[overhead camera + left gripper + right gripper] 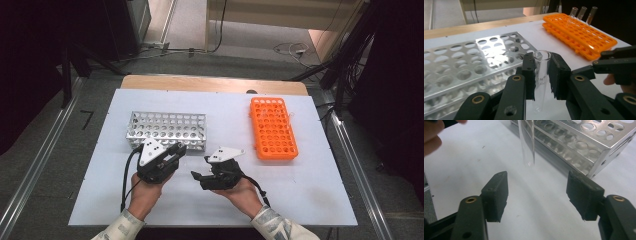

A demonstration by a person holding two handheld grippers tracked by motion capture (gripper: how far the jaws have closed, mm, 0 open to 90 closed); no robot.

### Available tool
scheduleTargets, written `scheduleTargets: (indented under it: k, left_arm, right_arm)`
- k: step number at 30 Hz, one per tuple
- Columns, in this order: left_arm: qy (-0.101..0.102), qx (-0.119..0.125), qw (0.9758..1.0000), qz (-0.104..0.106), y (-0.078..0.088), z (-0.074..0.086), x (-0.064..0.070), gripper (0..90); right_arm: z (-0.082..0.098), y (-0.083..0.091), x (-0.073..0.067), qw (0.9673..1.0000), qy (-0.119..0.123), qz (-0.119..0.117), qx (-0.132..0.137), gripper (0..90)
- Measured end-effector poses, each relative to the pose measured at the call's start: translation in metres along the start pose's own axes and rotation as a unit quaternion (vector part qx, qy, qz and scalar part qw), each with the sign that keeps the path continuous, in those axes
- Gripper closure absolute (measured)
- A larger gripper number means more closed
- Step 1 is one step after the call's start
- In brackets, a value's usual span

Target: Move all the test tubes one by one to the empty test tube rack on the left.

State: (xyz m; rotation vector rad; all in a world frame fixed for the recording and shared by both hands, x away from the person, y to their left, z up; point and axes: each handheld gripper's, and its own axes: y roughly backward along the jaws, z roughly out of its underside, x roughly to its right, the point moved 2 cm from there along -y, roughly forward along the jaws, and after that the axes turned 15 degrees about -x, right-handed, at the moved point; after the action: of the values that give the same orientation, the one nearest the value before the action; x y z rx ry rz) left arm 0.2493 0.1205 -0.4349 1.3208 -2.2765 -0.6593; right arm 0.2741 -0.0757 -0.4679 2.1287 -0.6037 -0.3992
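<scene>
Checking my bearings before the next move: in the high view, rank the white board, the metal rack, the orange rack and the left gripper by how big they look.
Largest to smallest:
1. white board
2. metal rack and orange rack: they look much alike, so I won't rank them.
3. left gripper, though it sits nearer the camera, so its look is unsure.

- Two racks on the table: one silver metal rack and one orange plastic rack
- Four clear test tubes in all: one test tube clamped between black jaws, three more tubes standing at the far end of the orange rack
- Two handheld grippers: left gripper and right gripper
- Two hands, one per gripper
- One white table sheet
</scene>
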Motion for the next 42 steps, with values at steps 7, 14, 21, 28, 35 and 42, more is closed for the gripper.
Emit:
scheduleTargets:
  k: [7,14,21,28,35,42]
  left_arm:
    - [0.03,0.013,0.9992,-0.022,0.009,-0.005,-0.022,75.2]
    - [0.051,0.018,0.9978,-0.038,0.017,-0.009,-0.038,75.2]
    - [0.068,0.027,0.9955,-0.06,0.025,-0.013,-0.055,75.2]
    - [0.08,0.036,0.9935,-0.073,0.033,-0.016,-0.067,75.2]
    - [0.093,0.046,0.9904,-0.091,0.036,-0.019,-0.078,75.2]
    - [0.098,0.051,0.9872,-0.115,0.038,-0.021,-0.089,75.2]
  right_arm:
    - [0.0,0.0,0.002,1.0,-0.004,0.003,-0.002,26.9]
    - [0.0,0.0,0.003,1.0,-0.007,0.006,-0.003,26.4]
    - [0.001,0.0,0.003,1.0,-0.007,0.006,-0.004,26.5]
    - [0.001,-0.001,0.003,0.9999,-0.009,0.006,-0.004,26.5]
    - [0.001,-0.001,0.004,0.9999,-0.011,0.007,-0.004,26.5]
    - [0.001,-0.002,0.004,0.9999,-0.013,0.008,-0.004,26.5]
